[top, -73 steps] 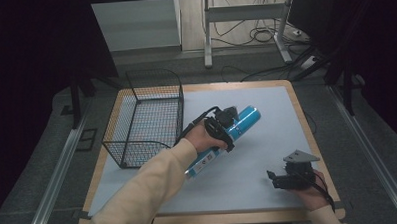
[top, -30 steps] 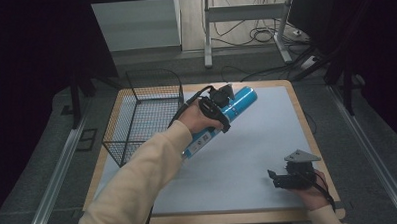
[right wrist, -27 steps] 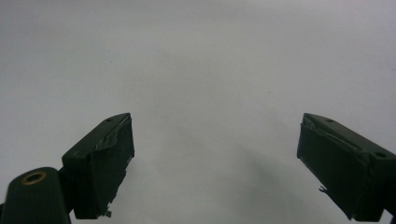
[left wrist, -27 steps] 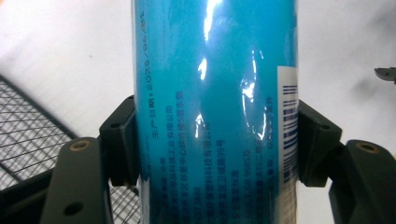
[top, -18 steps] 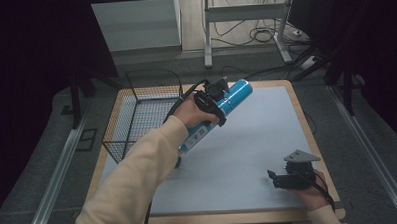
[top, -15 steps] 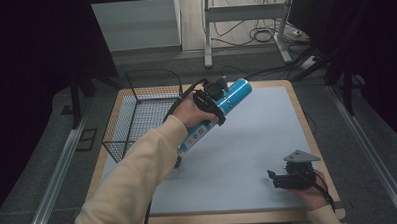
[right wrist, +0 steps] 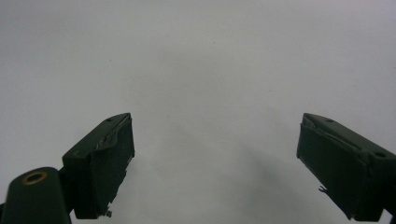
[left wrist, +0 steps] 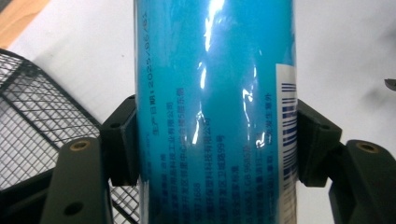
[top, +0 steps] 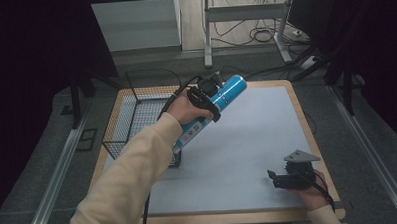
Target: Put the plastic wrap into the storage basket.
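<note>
A tall, glossy blue cylindrical can (top: 214,107) with a white printed label is held clamped across its body by the left gripper (top: 204,99), a black two-jaw tool. The can is seen lifted clear of the table, tilted, with its top end pointing to the far right and its lower end toward the near left, just beside the near right corner of a black wire-mesh basket (top: 136,116). The basket is set on the left side of the table, near the far edge. In the left gripper view the blue can (left wrist: 215,112) is seen pressed on both sides by the black pads (left wrist: 122,140), and part of the wire basket (left wrist: 32,126) is seen at the lower left behind the jaw. The pale grey mat (top: 257,140) is laid over the wooden-edged table (top: 299,108). The right gripper (top: 281,179), black with a grey three-cornered plate on top, is held low over the near right corner of the mat, well apart from the can. In the right gripper view (right wrist: 212,163) its jaws are seen spread wide with nothing between them, over bare grey mat (right wrist: 210,70). A cream sleeve (top: 134,179) is worn on the left forearm.
</note>
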